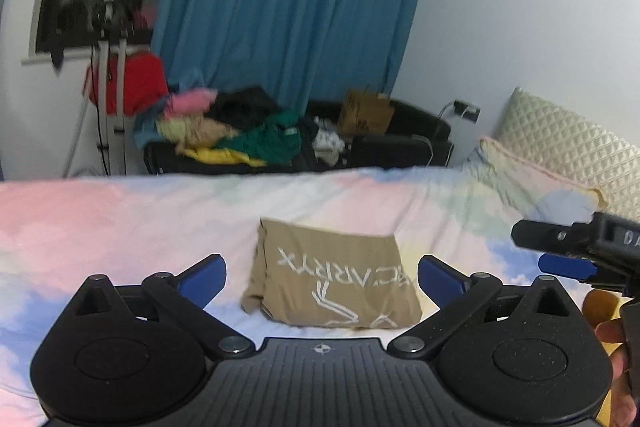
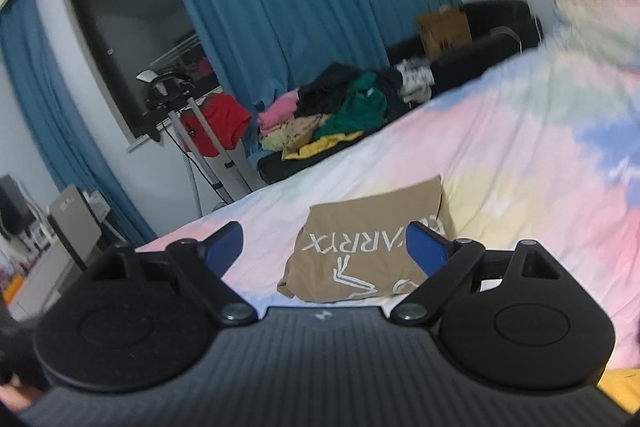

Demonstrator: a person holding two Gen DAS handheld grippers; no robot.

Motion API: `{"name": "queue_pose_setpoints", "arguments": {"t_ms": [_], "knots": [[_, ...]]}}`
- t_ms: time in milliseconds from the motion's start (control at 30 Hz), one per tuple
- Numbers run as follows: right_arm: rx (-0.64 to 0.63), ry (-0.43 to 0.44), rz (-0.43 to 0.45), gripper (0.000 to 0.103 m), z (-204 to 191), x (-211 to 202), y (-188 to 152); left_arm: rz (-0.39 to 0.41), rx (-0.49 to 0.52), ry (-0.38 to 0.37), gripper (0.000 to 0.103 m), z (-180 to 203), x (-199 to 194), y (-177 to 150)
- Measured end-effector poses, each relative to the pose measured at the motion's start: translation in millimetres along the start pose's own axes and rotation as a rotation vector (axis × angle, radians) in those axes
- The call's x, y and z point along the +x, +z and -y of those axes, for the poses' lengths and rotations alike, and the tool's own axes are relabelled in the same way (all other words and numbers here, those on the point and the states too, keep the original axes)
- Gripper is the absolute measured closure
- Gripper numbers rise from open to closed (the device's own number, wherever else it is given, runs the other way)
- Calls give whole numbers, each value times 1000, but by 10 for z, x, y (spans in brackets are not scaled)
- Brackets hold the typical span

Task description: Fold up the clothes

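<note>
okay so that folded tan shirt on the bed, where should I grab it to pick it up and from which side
Probably the near edge of the tan shirt, coming in low from your side with the open left gripper and open right gripper. The shirt lies flat as a compact rectangle on the bedsheet, layers stacked. Loose fabric bunches at its left corner, so pinch all layers together there.

The tan shirt [image 1: 340, 279] is showing soft matt cloth with glossy white print, the bed sheet [image 1: 120, 219] is looking smooth cotton-like, and the left gripper [image 1: 320, 277] is showing matt ribbed black plastic with metal rivets.
</note>
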State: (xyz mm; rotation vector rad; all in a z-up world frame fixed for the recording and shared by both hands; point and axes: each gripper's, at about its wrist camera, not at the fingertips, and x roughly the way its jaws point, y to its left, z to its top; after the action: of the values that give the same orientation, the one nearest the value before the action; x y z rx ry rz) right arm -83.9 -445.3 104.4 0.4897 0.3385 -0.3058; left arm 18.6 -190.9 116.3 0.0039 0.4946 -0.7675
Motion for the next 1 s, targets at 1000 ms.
{"name": "queue_pose_setpoints", "arguments": {"t_ms": [1000], "knots": [[-226,-82,177,13,-477,-573,-1176,163,102,129,0,-4,-1225,-827]]}}
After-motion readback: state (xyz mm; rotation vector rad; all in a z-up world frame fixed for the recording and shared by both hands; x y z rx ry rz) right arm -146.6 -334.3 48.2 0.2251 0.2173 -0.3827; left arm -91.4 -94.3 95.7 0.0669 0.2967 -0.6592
